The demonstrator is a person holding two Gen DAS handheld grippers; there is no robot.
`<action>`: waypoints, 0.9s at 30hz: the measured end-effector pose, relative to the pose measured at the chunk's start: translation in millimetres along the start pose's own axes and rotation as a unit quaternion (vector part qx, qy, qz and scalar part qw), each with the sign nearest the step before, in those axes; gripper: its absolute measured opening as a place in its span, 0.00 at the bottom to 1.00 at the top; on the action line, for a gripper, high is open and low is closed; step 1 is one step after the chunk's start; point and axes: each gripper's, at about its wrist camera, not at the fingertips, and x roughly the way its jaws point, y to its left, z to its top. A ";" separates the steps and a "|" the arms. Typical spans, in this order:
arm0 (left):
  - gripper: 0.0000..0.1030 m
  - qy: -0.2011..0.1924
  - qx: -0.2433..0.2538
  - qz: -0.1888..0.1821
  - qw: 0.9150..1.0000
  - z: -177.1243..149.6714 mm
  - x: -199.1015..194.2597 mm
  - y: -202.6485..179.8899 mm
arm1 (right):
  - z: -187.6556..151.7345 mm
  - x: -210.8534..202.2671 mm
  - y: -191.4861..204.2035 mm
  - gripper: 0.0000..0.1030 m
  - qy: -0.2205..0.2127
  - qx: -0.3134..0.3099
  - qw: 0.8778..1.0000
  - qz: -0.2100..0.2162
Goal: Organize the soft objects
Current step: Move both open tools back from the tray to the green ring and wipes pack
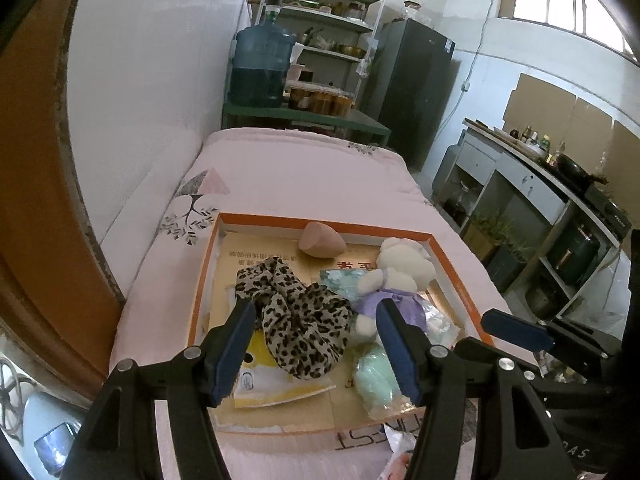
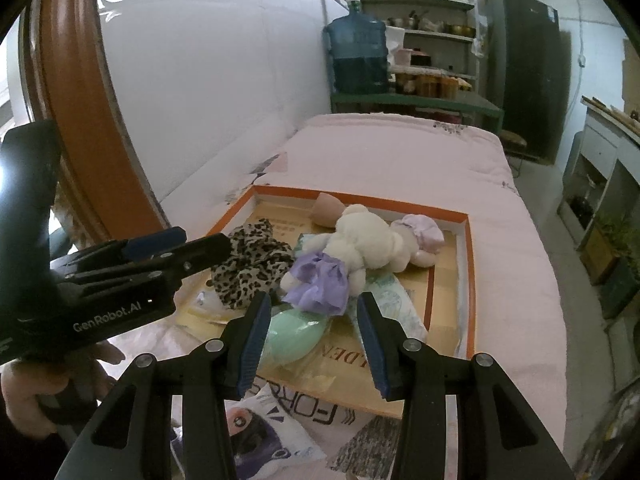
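I'm hovering both grippers — left gripper and right gripper, jaws spread, empty — over the tray, risking snagging the leopard scrunchie together with the plush bear.

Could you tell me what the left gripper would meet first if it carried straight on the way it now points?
Probably the leopard-print cloth: it lies in the box between the open fingers of the left gripper, nothing nearer in that line. Depth is unclear, so this is a judgement.
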 end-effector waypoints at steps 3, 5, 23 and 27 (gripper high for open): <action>0.61 -0.003 0.000 -0.001 1.000 -2.6 -8.0 -1.1 | -1.1 -7.9 4.1 0.45 -0.004 -0.001 1.000 0.000; 0.61 -0.006 0.000 -0.002 1.000 -3.6 -13.9 -1.7 | -2.5 -13.0 6.1 0.45 -0.007 -0.002 1.000 0.001; 0.61 -0.026 0.002 -0.004 1.000 -14.7 -64.4 -9.4 | -13.5 -56.2 29.1 0.45 -0.025 -0.009 1.000 -0.001; 0.61 -0.028 -0.002 -0.007 1.000 -19.7 -74.0 -8.2 | -18.4 -62.8 32.4 0.45 -0.026 -0.007 1.000 -0.001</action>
